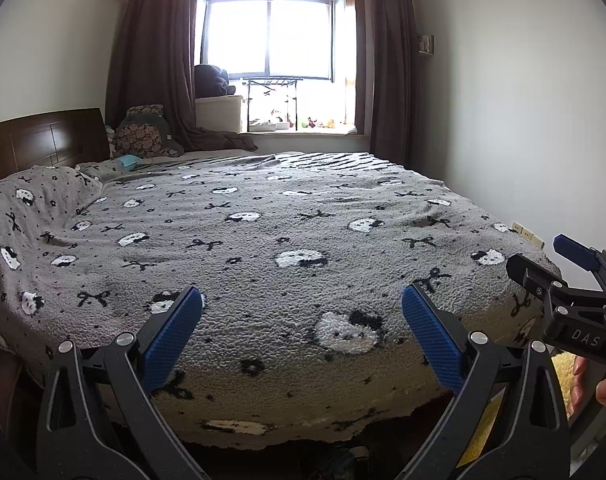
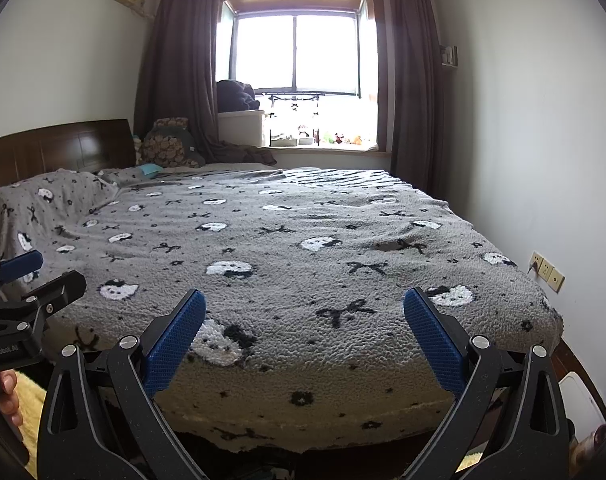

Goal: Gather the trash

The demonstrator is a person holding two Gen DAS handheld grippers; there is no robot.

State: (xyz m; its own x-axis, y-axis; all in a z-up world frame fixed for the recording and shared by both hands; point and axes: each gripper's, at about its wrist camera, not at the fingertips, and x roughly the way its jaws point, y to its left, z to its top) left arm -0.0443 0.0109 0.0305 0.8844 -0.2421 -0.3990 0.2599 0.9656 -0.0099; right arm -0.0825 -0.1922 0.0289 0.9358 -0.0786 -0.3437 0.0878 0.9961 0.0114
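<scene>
Fingers [image 1: 431, 336] of left gripper [image 1: 302, 334] spread wide, blue pads facing each other, nothing between them, held above near edge of bed [image 1: 263, 240]. Fingers [image 2: 435, 340] of right gripper [image 2: 304, 336] likewise spread wide and holding nothing, over same near edge. Each gripper visible at side of other's view, gripped by a hand [image 2: 3, 396]. Grey fleece blanket [image 2: 303, 260] with white cat faces and black bows covering bed, draped over near edge. Small teal item [image 1: 126, 161] lying far off on bed near dark wooden headboard [image 1: 43, 140], beside patterned cushion [image 1: 141, 134]; too small to tell whether trash. Bright window [image 1: 269, 42] between brown curtains [image 1: 155, 52] beyond bed.
</scene>
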